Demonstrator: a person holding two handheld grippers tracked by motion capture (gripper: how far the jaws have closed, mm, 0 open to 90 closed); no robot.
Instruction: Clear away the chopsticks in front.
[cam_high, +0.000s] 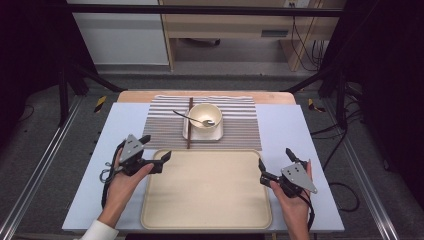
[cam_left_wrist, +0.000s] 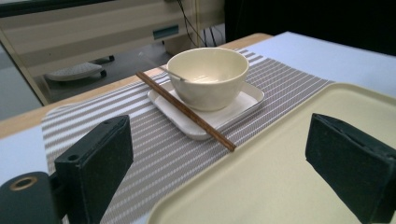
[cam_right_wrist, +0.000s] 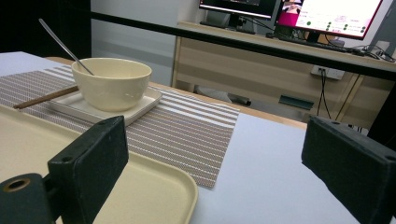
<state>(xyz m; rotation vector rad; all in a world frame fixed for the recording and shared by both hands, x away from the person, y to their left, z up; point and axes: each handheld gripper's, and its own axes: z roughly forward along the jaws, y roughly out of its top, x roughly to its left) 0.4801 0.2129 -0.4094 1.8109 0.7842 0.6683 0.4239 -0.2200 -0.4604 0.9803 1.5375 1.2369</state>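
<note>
Cream tray (cam_high: 206, 202) lies bare on the desk (cam_high: 122, 117) between the left tool (cam_high: 156, 154) and right tool (cam_high: 274, 164) — both gaping wide, holding nothing — likely waiting for the bowl (cam_high: 205, 118) just beyond on its striped mat (cam_high: 240, 127).

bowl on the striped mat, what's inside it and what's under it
A metal spoon rests in the bowl, handle sticking out over the rim. Under it sits a white square plate; the plate's middle is hidden by the bowl.
</note>
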